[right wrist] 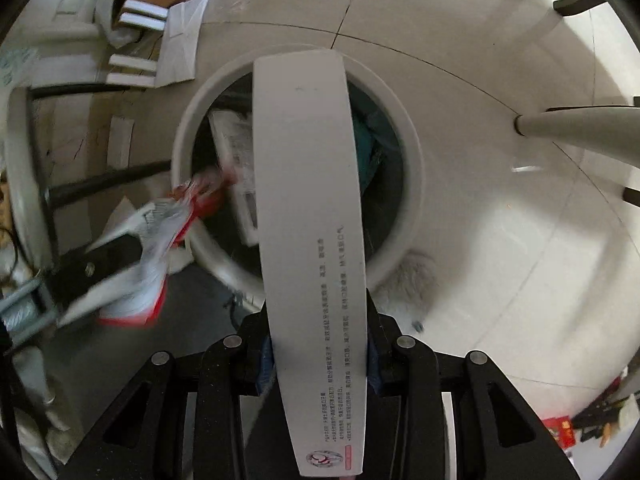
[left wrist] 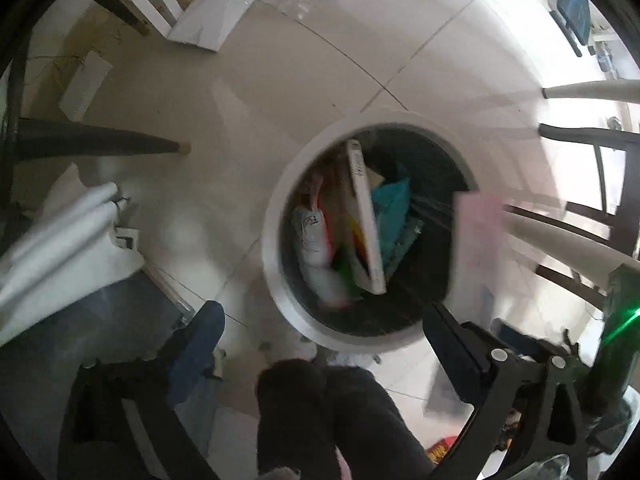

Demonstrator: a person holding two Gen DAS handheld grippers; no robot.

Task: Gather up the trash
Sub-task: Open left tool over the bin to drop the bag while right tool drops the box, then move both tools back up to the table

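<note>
Trash, a long white printed carton, sits gripped in the right tool above the round white bin on the floor. Left tool gapes wide, empty, over that bin holding 1 flat box.

**Bin's getting full**

Round white trash bin stands on the floor, stuffed with a long white box on edge, teal plastic and a red-white wrapper. A white printed carton hangs above its mouth; another red-white wrapper is beside the rim.
</note>
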